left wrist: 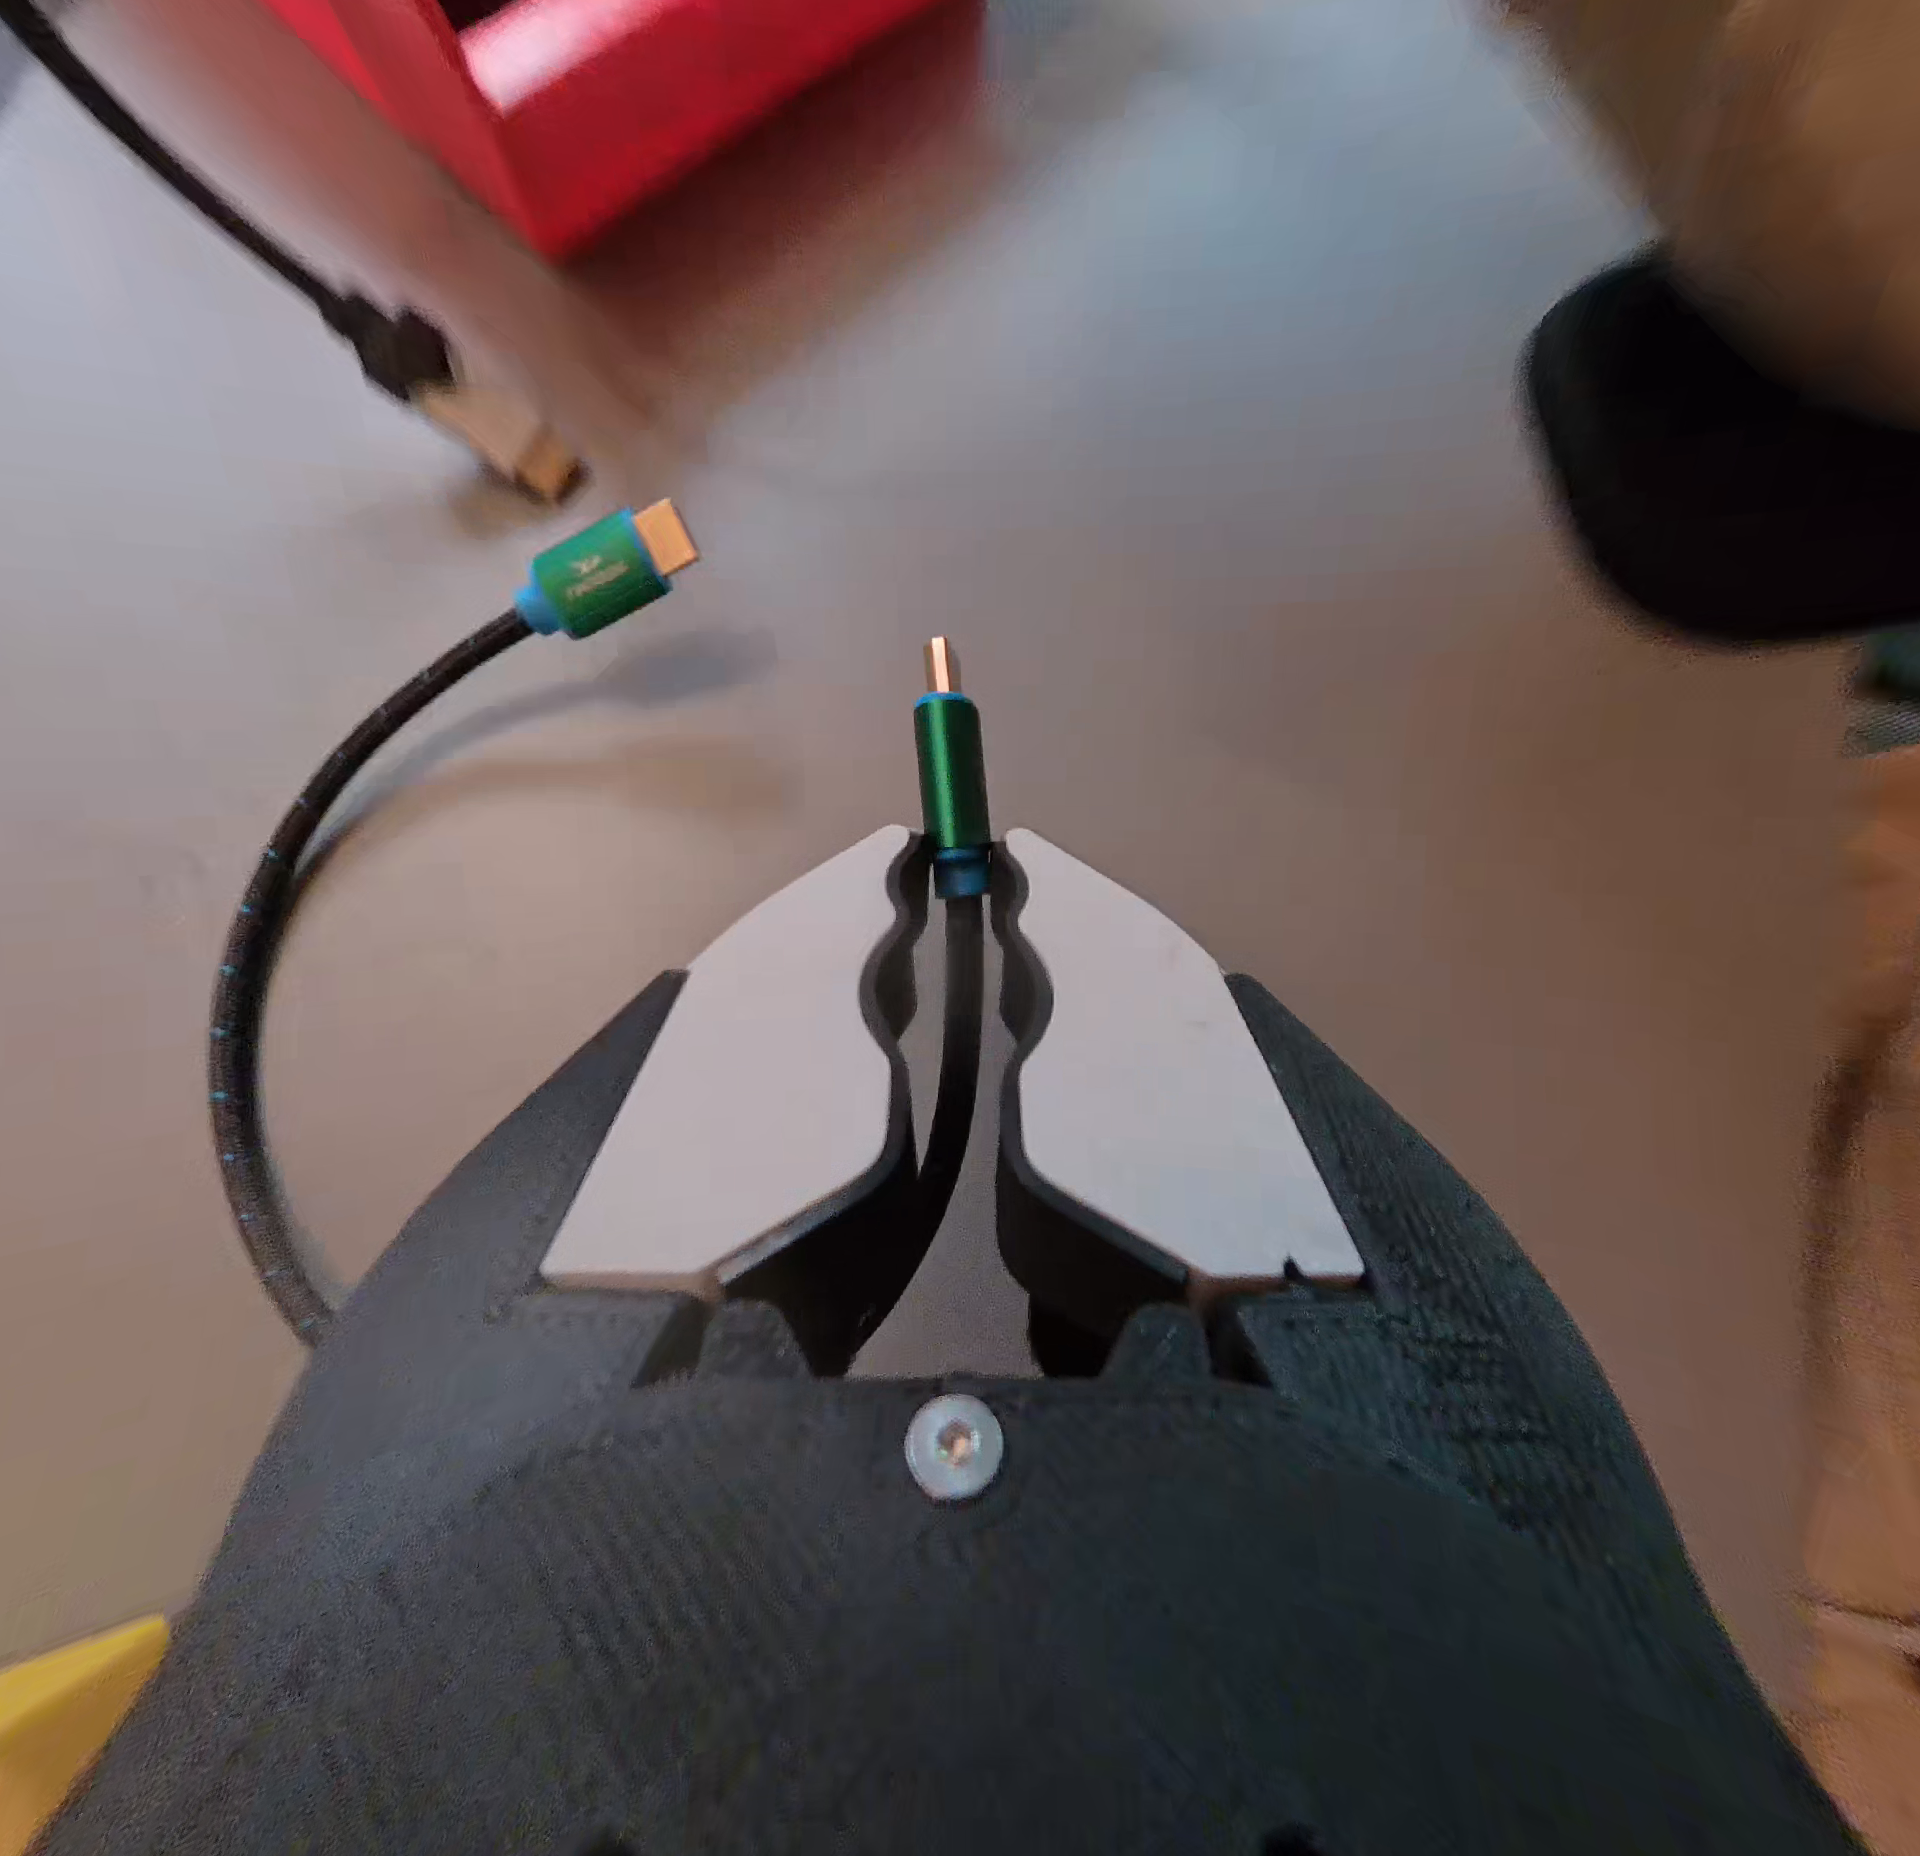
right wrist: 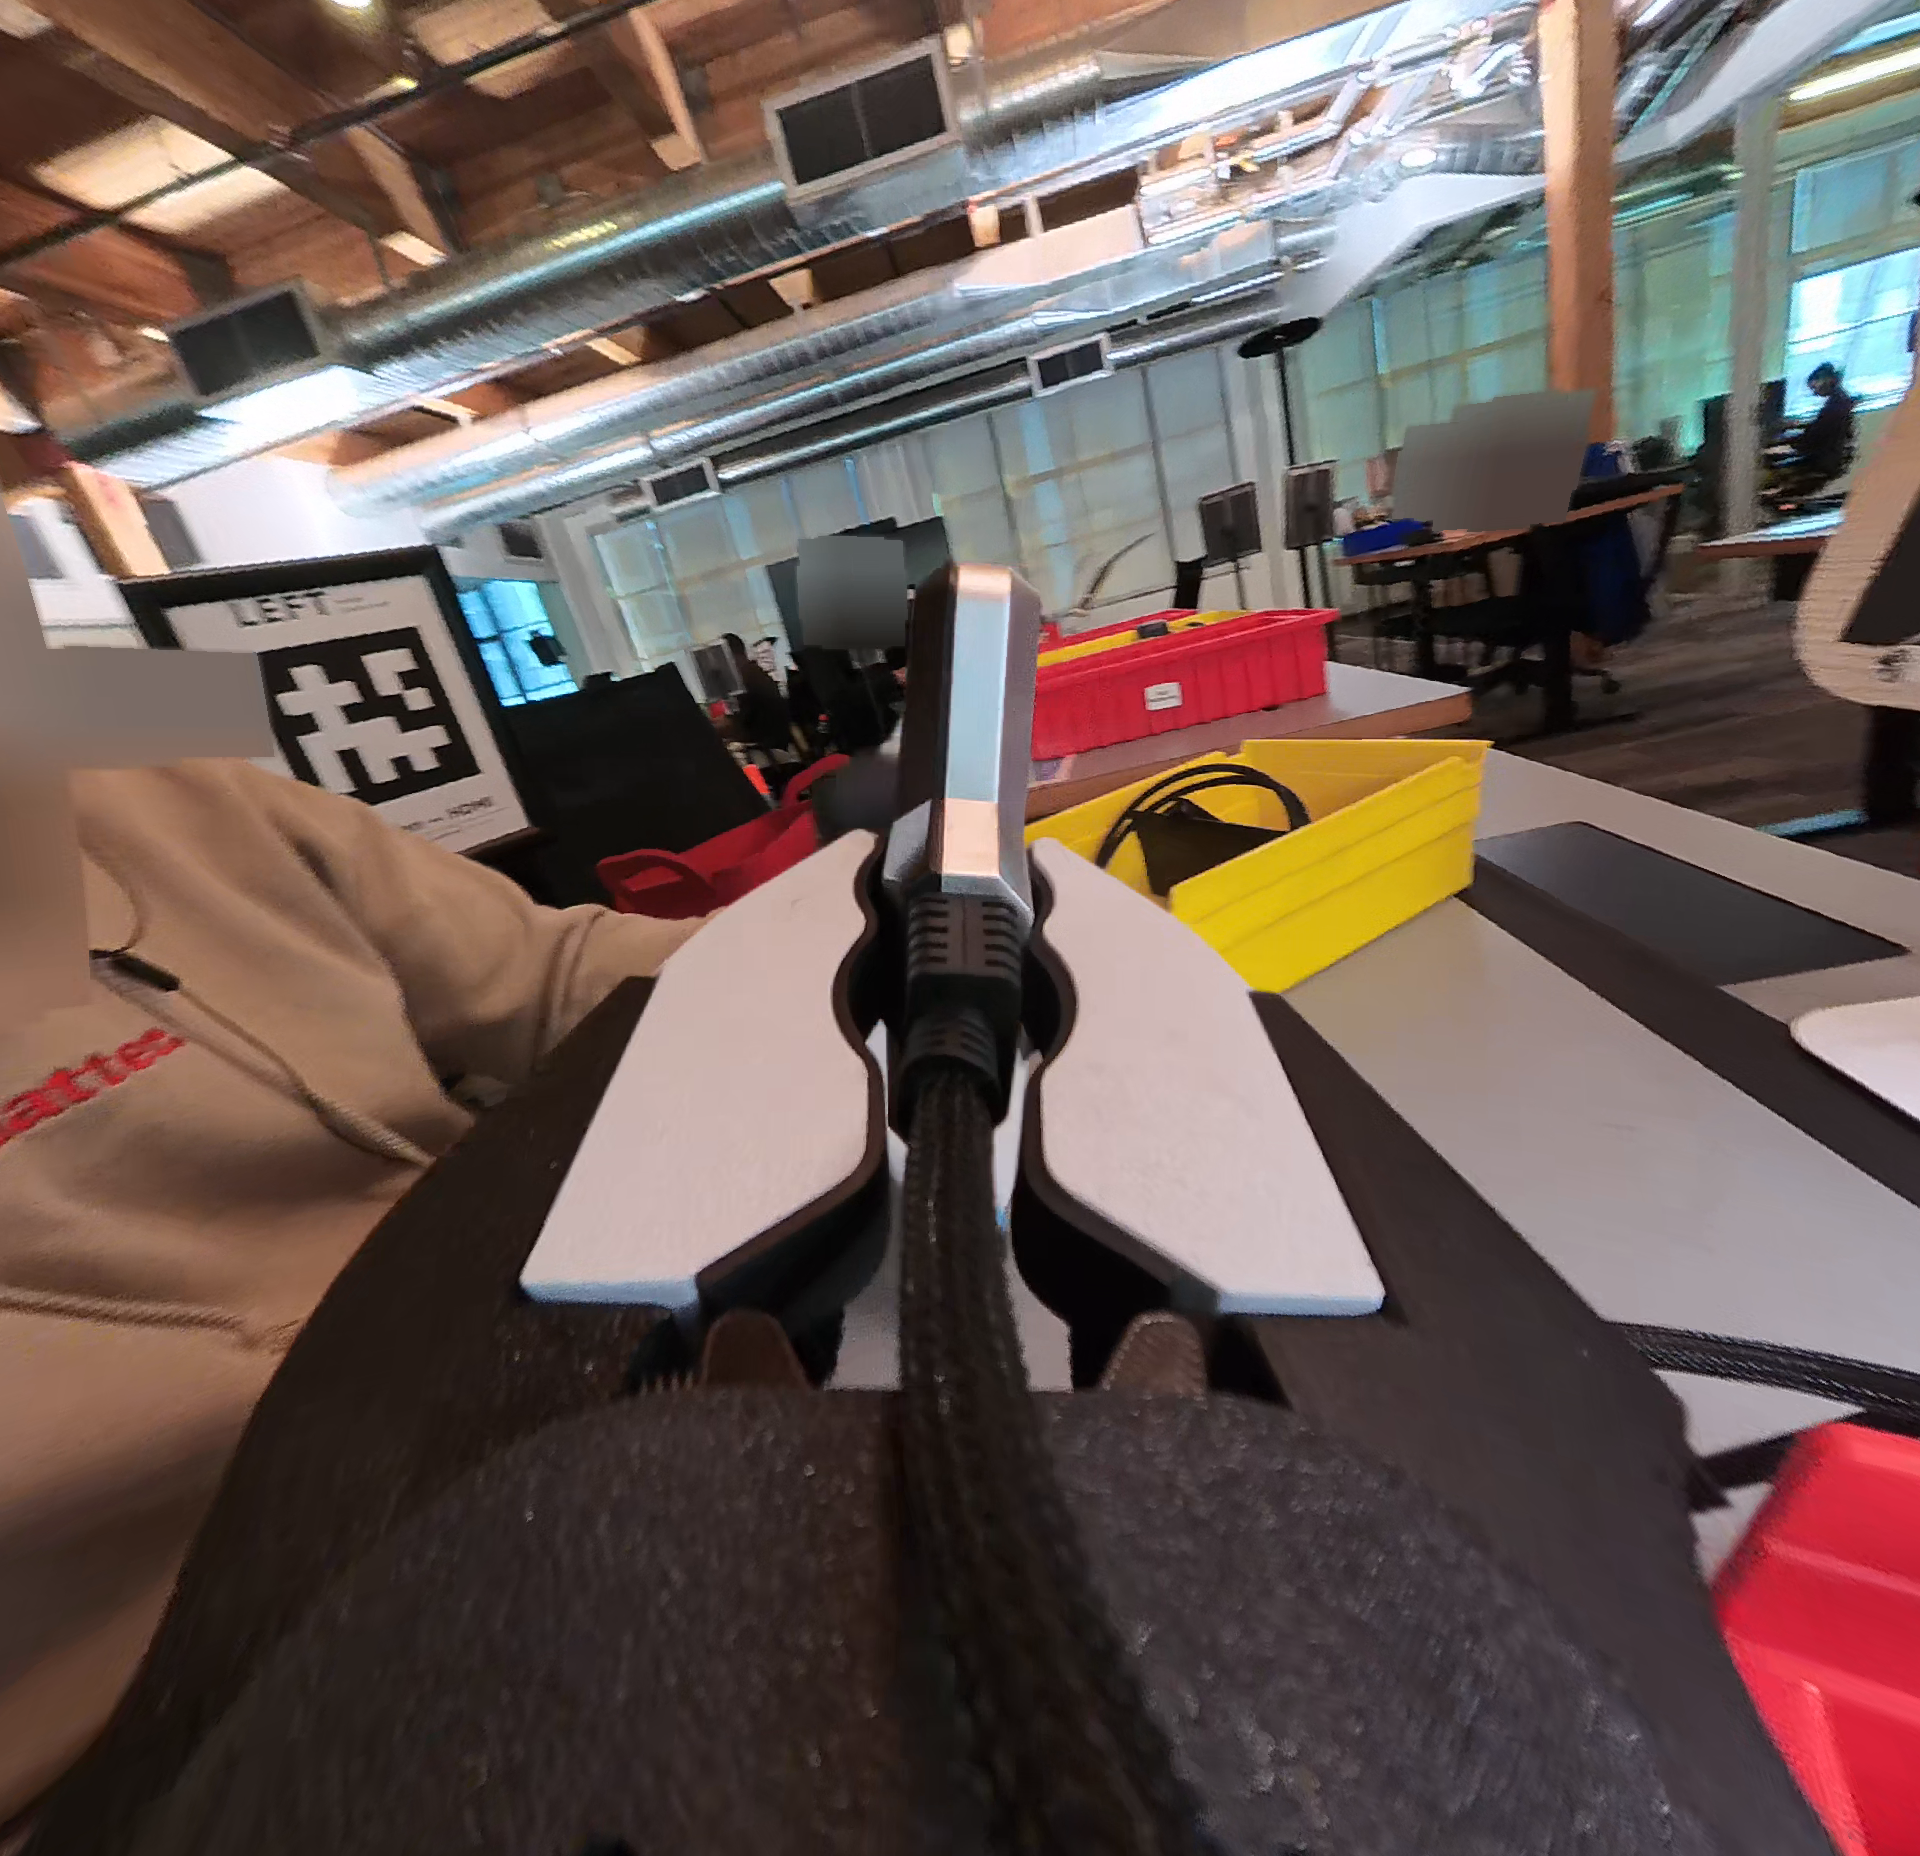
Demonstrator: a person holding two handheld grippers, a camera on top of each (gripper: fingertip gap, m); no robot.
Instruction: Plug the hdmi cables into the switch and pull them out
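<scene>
Upward, right claw (right wrist: 954,876) hides switch (right wrist: 966,726) ports.

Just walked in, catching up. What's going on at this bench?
A person is holding a gripper in each hand. The left gripper is shut on a green HDMI plug, gold tip forward, above the grey table. The right gripper is shut on the switch, a grey-and-black unit with a braided cable, raised off the table. Nothing is plugged in. A second green plug lies loose.

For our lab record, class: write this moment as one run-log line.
left gripper: shut on green HDMI plug | right gripper: shut on switch | second green plug: loose on table
</scene>
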